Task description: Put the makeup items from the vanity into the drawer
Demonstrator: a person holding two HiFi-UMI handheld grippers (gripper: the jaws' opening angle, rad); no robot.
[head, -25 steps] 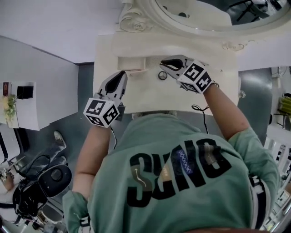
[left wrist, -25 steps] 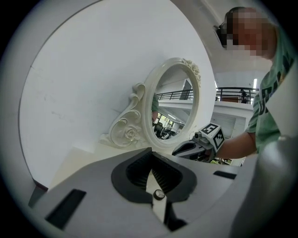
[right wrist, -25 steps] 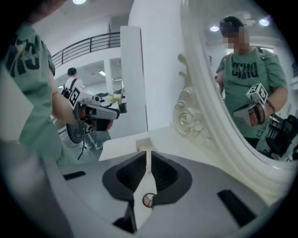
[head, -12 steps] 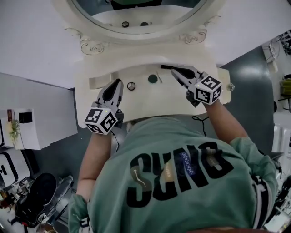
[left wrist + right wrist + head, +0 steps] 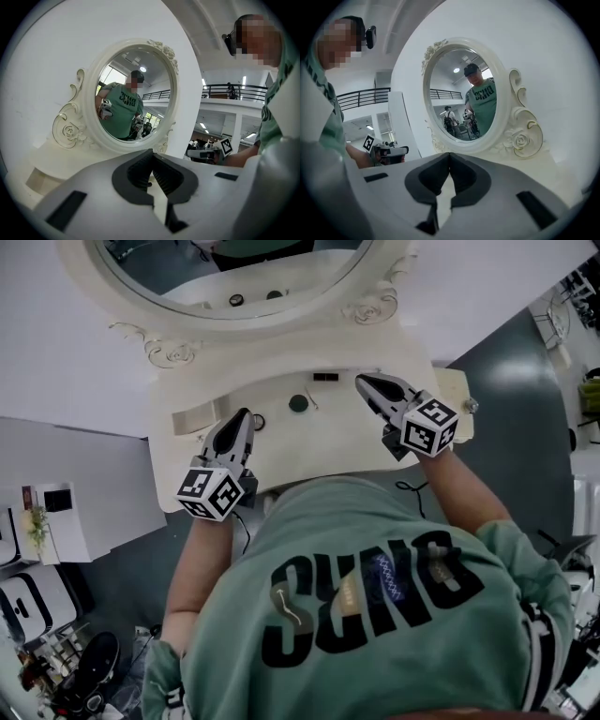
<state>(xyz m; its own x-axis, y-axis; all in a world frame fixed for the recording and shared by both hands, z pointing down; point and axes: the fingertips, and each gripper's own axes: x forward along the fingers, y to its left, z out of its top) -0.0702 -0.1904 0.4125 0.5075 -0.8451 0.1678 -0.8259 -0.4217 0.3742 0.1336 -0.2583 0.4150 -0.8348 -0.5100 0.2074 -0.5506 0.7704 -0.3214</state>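
Observation:
In the head view the cream vanity top (image 5: 328,442) carries a small ring-shaped item (image 5: 258,421), a dark round item (image 5: 298,403), a thin stick (image 5: 311,399) and a black rectangular item (image 5: 325,377). My left gripper (image 5: 246,414) hovers just left of the ring-shaped item, shut with nothing between its pads (image 5: 151,153). My right gripper (image 5: 361,381) sits right of the black item, also shut and empty (image 5: 449,154). A shallow open compartment (image 5: 192,418) lies at the vanity's left end.
The oval mirror with its ornate cream frame (image 5: 155,351) stands at the back of the vanity against a white wall. The person's green-shirted body (image 5: 366,596) presses against the front edge. Grey floor and a white cabinet (image 5: 56,512) lie to the left.
Both grippers have moved to the right along the vanity, away from the compartment. The right gripper's jaws, open a second ago, have shut with nothing in them.

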